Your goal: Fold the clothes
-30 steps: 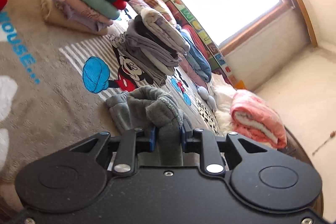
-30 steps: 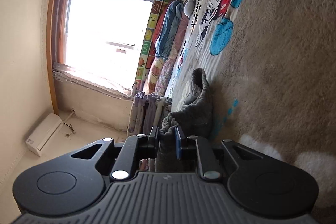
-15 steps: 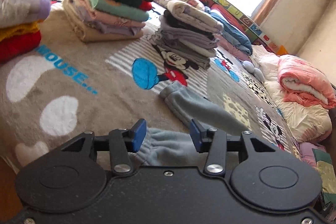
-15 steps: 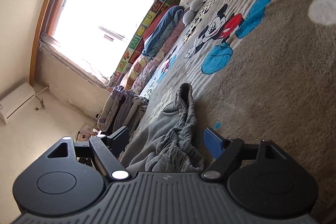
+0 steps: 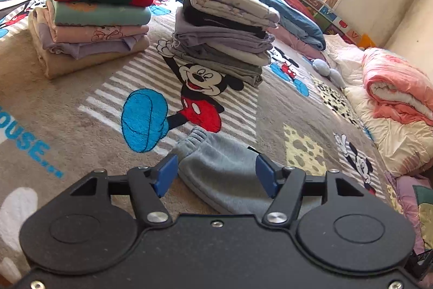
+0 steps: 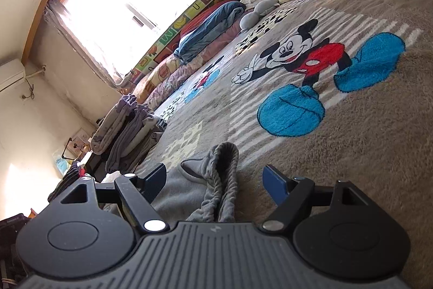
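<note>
Grey fleece trousers (image 5: 222,169) lie flat on the Mickey Mouse blanket (image 5: 81,104). In the left wrist view a cuffed leg end points away from me. My left gripper (image 5: 216,176) is open and hangs just above that leg, holding nothing. In the right wrist view the gathered waistband (image 6: 222,180) of the trousers lies bunched on the blanket. My right gripper (image 6: 213,182) is open, its jaws wide on either side of the waistband without touching it.
Two stacks of folded clothes stand on the blanket: a colourful one (image 5: 92,10) at the back left and a grey one (image 5: 224,37) in the middle, also in the right wrist view (image 6: 127,132). A pink quilt (image 5: 397,88) and rolled bedding (image 5: 292,15) line the far side.
Both grippers were shut on the grey trousers a second ago. They have opened and let the trousers down flat on the blanket, and have pulled back slightly.
</note>
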`<state>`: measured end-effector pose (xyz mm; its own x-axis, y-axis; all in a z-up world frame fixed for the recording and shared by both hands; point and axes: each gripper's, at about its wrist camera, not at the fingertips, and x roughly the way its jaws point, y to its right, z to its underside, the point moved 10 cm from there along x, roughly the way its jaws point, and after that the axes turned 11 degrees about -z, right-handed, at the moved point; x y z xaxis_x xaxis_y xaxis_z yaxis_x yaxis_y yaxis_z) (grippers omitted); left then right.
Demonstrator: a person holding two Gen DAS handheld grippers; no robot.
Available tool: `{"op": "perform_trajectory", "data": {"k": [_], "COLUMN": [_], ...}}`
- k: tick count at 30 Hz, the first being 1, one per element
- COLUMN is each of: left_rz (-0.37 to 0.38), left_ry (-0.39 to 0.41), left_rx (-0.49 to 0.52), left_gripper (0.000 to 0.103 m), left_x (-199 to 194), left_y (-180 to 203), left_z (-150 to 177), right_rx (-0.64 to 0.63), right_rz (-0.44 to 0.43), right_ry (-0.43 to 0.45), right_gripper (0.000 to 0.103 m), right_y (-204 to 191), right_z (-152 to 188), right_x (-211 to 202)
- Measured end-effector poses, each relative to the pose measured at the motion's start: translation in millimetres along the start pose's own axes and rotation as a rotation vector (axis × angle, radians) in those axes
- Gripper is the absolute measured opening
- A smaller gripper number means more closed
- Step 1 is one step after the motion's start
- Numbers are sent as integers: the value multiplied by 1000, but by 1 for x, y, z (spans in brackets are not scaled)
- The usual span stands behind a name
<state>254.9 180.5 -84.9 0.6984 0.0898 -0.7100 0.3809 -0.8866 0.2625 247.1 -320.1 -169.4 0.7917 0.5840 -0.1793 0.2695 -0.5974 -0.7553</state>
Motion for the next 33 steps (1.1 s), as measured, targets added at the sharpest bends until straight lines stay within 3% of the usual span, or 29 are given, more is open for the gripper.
{"op": "perform_trajectory", "data": {"k": [7,13,14,15,17,20,23,27,29,31,33], "left_rz": [-107,-79,-76,-71,-59,-25,45,141,168,179,97], "left_ry": [-124,-166,-164,-159,-145,-99,-5,191,274,293,230], "left_rx": [20,25,50,76,133,194,214,223,170,107,121], "left_gripper": [63,63,63,52,39,33,31,31,31,31,31], "left_x": [86,126,130,133,134,130,114,86,75,77,103], "left_y": [-16,-6,0,5,13,24,37,64,67,63,52], "left_z": [1,3,3,2,1,-5,-24,-65,-87,-97,-87], "right_rx": [-71,-126,-114,-91,-53,-41,-75,-146,-194,-226,-230], "right_rz": [-31,-29,-31,-39,-61,-78,-113,-140,-141,-133,-111], "right_ry": [-153,-241,-243,-241,-242,-241,-192,-133,-102,-62,-39], "right_gripper": [78,76,69,54,28,19,16,15,14,14,14], "right_y": [5,4,6,8,11,11,-1,-15,-24,-27,-21], "right_z": [-4,6,5,3,1,-2,-18,-42,-58,-72,-84], "right_x": [44,67,69,70,73,75,75,81,88,94,102]}}
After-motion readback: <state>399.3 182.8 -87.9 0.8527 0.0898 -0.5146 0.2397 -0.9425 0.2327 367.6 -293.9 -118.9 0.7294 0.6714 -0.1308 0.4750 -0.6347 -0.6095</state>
